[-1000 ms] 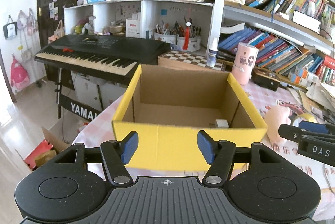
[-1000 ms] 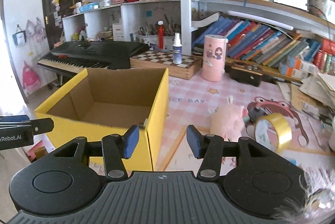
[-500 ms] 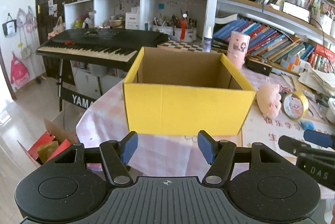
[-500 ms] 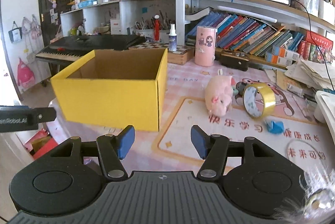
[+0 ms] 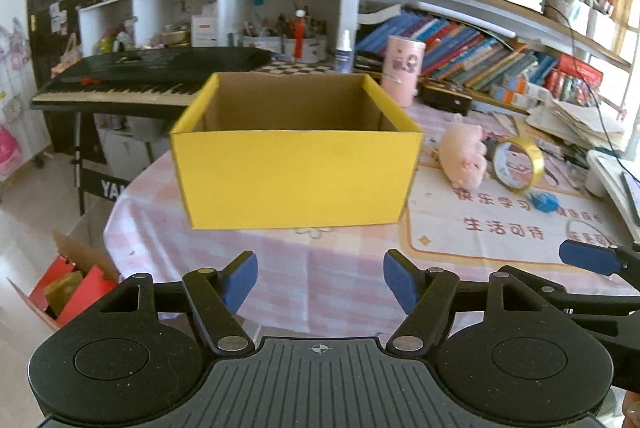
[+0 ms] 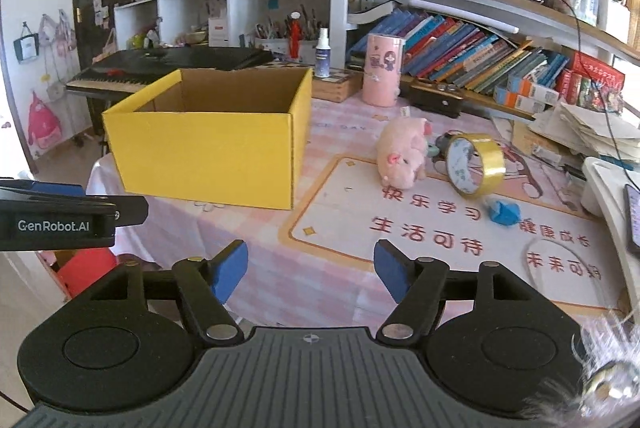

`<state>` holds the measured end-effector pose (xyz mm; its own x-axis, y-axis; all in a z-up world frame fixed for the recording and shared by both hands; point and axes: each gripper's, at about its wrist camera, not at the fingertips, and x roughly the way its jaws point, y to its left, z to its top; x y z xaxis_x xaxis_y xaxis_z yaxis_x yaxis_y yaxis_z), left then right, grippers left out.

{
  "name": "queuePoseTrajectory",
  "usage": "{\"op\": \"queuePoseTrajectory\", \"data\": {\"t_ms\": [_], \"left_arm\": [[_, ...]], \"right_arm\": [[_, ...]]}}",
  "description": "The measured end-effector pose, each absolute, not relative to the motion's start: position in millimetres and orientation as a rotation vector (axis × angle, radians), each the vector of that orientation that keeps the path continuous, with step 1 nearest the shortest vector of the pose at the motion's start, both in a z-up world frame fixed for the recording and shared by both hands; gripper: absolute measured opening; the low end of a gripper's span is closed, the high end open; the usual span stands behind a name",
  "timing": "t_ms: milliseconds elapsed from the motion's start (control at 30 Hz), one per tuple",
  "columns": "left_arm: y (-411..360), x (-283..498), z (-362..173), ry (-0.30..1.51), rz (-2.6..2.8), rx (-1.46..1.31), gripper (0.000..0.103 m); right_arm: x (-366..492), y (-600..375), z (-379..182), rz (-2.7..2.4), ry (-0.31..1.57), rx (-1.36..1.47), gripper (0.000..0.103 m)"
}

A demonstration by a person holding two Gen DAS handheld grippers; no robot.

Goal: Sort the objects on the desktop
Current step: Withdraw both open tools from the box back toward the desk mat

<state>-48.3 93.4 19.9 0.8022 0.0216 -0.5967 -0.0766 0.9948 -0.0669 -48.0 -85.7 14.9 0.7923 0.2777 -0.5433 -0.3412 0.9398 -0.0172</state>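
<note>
A yellow box (image 6: 208, 156) stands open-topped on the counter (image 6: 328, 280), its inside hidden from here. Right of it and apart lie a pink plush pig (image 6: 402, 158), then a tape roll (image 6: 474, 164) just beside it, then a small blue thing (image 6: 504, 212), perhaps crumpled paper. The left gripper (image 5: 320, 282) and right gripper (image 6: 310, 270) have just been opening; both spread, nothing between.

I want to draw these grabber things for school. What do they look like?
Each is black plastic. The left gripper and the right gripper both have two bent black fingers tipped with blue pads, silver rivets at the joints, two round discs and a ribbed grey middle with a small crosshair mark. White "GenRobot.AI" lettering runs along the side of the left one.
</note>
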Motion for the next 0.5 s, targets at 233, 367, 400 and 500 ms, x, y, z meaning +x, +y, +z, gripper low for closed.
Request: {"op": "queuePoseTrajectory", "data": {"t_ms": [233, 367, 400, 500], "left_arm": [[71.9, -37.5, 17.4, 0.648, -0.008, -0.063, 0.072], [56.1, -30.5, 16.1, 0.658, -0.046, -0.043, 0.072], [52.3, -29.1, 16.0, 0.659, -0.055, -0.036, 0.072], [43.0, -24.9, 15.5, 0.665, -0.073, -0.018, 0.072]], "right_arm": [[-47.3, -104.1, 10.6, 0.276, 0.584, -0.113, 0.070], [-42.7, -120.2, 8.3, 0.229, 0.600, -0.093, 0.070], [-41.2, -124.3, 7.8, 0.218, 0.603, -0.086, 0.070], [-36.1, -135.9, 6.5, 0.191, 0.613, -0.061, 0.070]]}}
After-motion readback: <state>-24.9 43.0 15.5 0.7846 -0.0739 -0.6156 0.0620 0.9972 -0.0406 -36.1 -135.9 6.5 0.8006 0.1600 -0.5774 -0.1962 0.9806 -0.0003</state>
